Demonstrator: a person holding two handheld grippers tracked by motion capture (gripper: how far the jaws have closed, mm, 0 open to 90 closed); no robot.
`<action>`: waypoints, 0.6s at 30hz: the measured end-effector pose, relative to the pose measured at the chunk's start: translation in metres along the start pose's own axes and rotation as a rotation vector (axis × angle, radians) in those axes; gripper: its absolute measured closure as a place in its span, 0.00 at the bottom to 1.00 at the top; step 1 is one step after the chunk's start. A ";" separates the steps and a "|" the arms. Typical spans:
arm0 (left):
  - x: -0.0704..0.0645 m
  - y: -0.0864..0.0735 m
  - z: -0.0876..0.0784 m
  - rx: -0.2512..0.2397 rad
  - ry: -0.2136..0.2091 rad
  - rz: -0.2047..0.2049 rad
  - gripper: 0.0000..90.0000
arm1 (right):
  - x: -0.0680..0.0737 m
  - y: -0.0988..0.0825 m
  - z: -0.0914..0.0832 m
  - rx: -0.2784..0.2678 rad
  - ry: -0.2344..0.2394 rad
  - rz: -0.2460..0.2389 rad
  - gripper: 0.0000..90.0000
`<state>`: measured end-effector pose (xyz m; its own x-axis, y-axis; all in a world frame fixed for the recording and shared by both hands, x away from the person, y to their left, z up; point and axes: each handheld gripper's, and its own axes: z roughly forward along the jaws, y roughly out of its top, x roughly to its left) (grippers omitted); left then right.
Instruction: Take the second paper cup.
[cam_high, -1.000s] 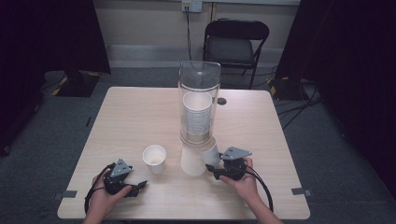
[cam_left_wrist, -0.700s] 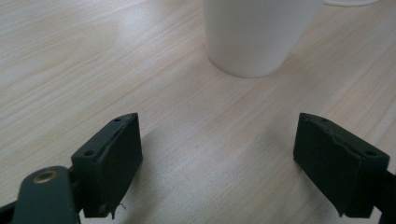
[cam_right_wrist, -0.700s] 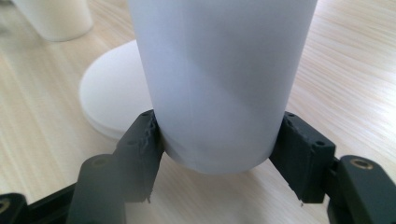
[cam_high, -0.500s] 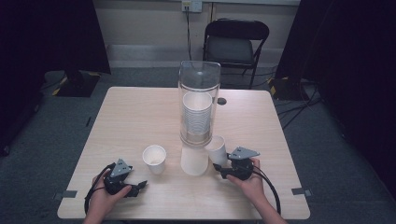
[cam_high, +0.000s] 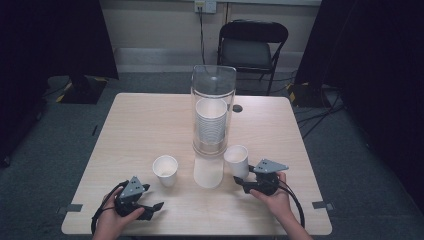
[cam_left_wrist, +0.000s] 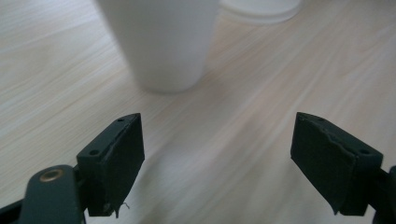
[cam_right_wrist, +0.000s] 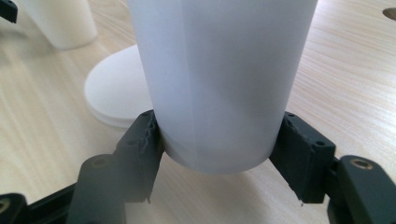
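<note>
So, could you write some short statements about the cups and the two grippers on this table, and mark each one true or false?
1. The right gripper has its jaws closed on a white paper cup. True.
2. The left gripper holds a cup. False: its jaws stand open with nothing between them; the other cup stands ahead of them on the table.
3. A stack of cups sits inside the clear tube. True.
4. The clear tube lies on its side. False: it stands upright at the middle of the table.
5. A black folding chair stands beyond the table. True.
</note>
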<state>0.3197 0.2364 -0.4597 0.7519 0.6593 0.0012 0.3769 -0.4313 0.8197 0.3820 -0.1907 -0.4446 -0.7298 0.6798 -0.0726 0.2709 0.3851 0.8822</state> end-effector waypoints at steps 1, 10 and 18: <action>-0.005 0.003 -0.001 -0.006 -0.016 0.000 0.19 | 0.000 0.000 -0.002 -0.001 0.000 0.000 0.41; -0.049 0.036 0.007 0.003 -0.147 0.066 0.20 | 0.003 -0.011 -0.010 -0.017 0.033 -0.014 0.41; -0.084 0.072 0.032 -0.031 -0.234 0.111 0.19 | 0.011 -0.011 -0.005 -0.021 0.097 -0.047 0.40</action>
<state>0.3012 0.1306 -0.4195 0.8937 0.4470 -0.0378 0.2714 -0.4716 0.8390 0.3682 -0.1907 -0.4529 -0.7988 0.5975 -0.0695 0.2228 0.4012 0.8885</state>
